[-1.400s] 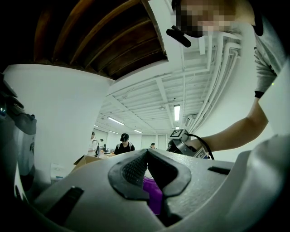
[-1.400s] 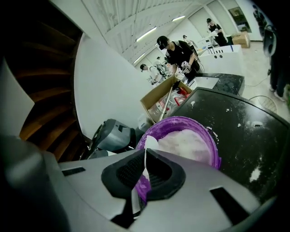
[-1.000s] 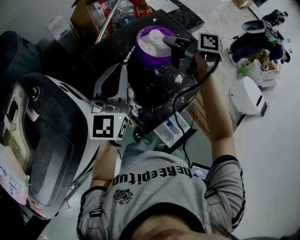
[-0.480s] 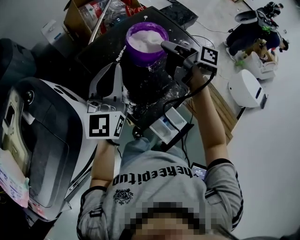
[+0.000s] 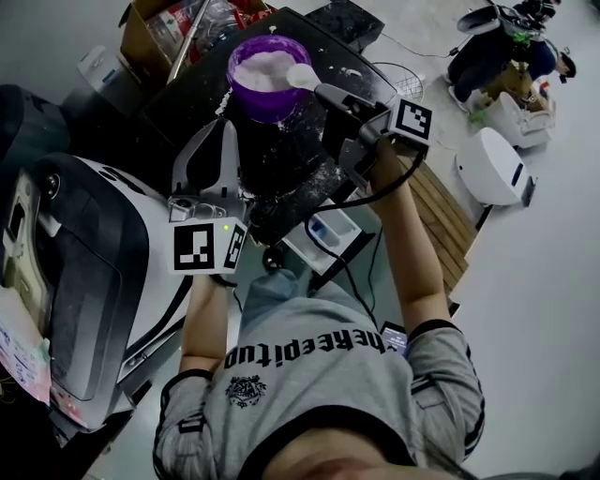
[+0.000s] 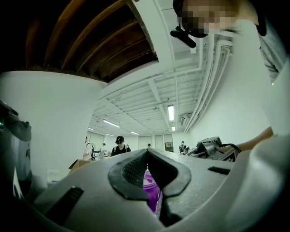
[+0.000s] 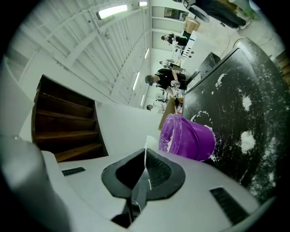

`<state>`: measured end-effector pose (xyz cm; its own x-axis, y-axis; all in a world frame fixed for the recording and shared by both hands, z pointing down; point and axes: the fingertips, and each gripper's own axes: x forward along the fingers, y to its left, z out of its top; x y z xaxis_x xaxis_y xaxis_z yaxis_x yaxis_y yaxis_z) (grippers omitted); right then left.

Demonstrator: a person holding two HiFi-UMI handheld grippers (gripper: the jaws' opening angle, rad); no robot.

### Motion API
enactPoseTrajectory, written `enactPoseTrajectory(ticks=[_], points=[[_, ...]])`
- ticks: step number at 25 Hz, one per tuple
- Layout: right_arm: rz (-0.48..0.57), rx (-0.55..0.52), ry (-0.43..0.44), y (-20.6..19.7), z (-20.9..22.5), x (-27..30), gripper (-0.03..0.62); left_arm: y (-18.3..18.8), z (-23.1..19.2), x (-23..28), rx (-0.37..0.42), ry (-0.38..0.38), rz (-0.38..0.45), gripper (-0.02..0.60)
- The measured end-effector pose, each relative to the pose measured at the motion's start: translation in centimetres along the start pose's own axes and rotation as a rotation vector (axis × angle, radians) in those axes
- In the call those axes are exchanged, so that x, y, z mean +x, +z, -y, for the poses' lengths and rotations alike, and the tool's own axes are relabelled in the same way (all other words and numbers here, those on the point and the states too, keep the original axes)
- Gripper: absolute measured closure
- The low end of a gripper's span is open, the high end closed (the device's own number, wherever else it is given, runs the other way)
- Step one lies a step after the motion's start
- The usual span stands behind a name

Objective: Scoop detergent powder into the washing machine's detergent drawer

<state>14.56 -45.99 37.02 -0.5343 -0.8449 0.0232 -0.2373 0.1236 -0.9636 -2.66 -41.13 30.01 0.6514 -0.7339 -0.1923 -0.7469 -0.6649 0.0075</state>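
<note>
A purple tub [image 5: 262, 70] of white detergent powder stands on the black, powder-dusted washing machine top [image 5: 291, 187]. A white scoop [image 5: 302, 77] hangs over the tub's right rim, and my right gripper [image 5: 326, 92] is shut on its thin handle [image 7: 146, 156]. The same tub [image 7: 188, 136] lies just beyond the right jaws in the right gripper view. My left gripper [image 5: 227, 127] sits to the left of the tub, shut with nothing in it, and the tub [image 6: 152, 192] peeks through below its touching tips [image 6: 147, 152]. The detergent drawer [image 5: 323, 232] stands pulled out at the machine's front.
A second grey machine [image 5: 84, 281] stands at the left. A cardboard box [image 5: 164, 28] of items is behind the tub. A black cable [image 5: 352, 202] hangs from the right gripper across the machine top. Wooden slats [image 5: 441, 220] and a white round device [image 5: 492, 169] lie at the right.
The scoop has come up out of the powder and now sits at the tub's right rim, still in the right gripper. The left gripper has hardly moved.
</note>
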Motion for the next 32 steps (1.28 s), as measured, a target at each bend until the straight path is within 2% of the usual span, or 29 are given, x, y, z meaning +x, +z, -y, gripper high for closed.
enactPoseTrajectory(ticks=[19, 32], points=[[-0.074, -0.023, 0.077, -4.4, -4.2, -9.0, 0.586, 4.3, 8.5, -6.6, 0.052, 0.091, 0.031, 0.578], [-0.107, 0.016, 0.107, -7.8, -3.8, -16.0, 0.586, 5.4, 14.6, -11.5, 0.070, 0.134, 0.038, 0.578]])
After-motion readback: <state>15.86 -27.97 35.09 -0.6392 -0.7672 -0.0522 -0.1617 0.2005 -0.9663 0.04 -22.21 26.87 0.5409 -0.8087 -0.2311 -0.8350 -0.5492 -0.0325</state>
